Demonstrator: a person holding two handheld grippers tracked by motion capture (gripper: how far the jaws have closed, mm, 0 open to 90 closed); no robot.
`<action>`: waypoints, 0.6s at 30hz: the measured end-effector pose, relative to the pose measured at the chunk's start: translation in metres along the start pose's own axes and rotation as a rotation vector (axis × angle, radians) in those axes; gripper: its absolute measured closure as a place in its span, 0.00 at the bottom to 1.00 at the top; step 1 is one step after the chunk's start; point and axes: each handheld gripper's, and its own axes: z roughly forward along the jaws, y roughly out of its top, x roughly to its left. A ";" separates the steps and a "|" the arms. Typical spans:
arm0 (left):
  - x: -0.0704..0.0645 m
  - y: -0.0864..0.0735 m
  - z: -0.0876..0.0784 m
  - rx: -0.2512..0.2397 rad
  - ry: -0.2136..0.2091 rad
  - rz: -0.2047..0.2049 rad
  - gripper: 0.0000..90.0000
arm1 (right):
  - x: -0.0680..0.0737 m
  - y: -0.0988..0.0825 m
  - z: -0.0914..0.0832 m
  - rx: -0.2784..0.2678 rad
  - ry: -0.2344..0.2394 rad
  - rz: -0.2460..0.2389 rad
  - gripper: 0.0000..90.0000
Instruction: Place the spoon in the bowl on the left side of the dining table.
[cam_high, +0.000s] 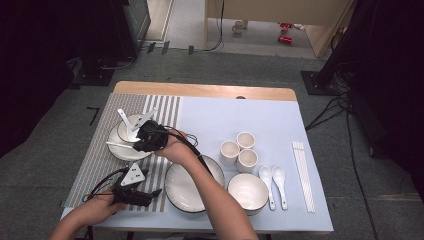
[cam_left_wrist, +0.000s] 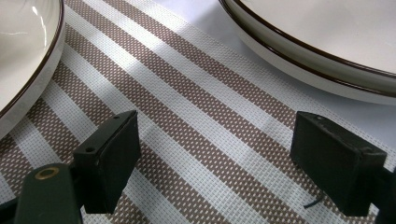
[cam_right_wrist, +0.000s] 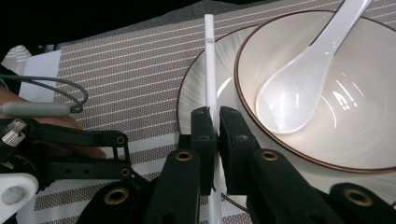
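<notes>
One fixed overhead camera and two close cameras riding on the hand-held grippers.

The high view looks forward and down from the person's side, taking in the whole wooden table with its pale blue cloth (cam_high: 260, 120) from well back. The left gripper view sits low and very close over the brown-and-white striped woven placemat (cam_left_wrist: 196, 140), looking along it. The right gripper view looks closely along its jaws at the white brown-rimmed ceramic bowl (cam_right_wrist: 355, 140); that placemat (cam_right_wrist: 121, 84) shows in all three views.

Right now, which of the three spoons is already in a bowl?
The spoon in the bowl on the striped mat; the other two spoons lie on the blue cloth.
</notes>
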 end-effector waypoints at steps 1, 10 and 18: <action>0.000 0.000 0.000 0.000 0.000 0.000 0.18 | 0.000 0.000 0.001 0.001 0.001 -0.002 0.95; 0.000 0.000 0.000 -0.001 0.000 0.000 0.18 | 0.003 0.000 0.013 0.003 0.013 -0.010 0.95; 0.000 0.000 0.000 -0.002 0.000 0.001 0.18 | 0.005 0.001 0.025 0.003 0.021 -0.021 0.95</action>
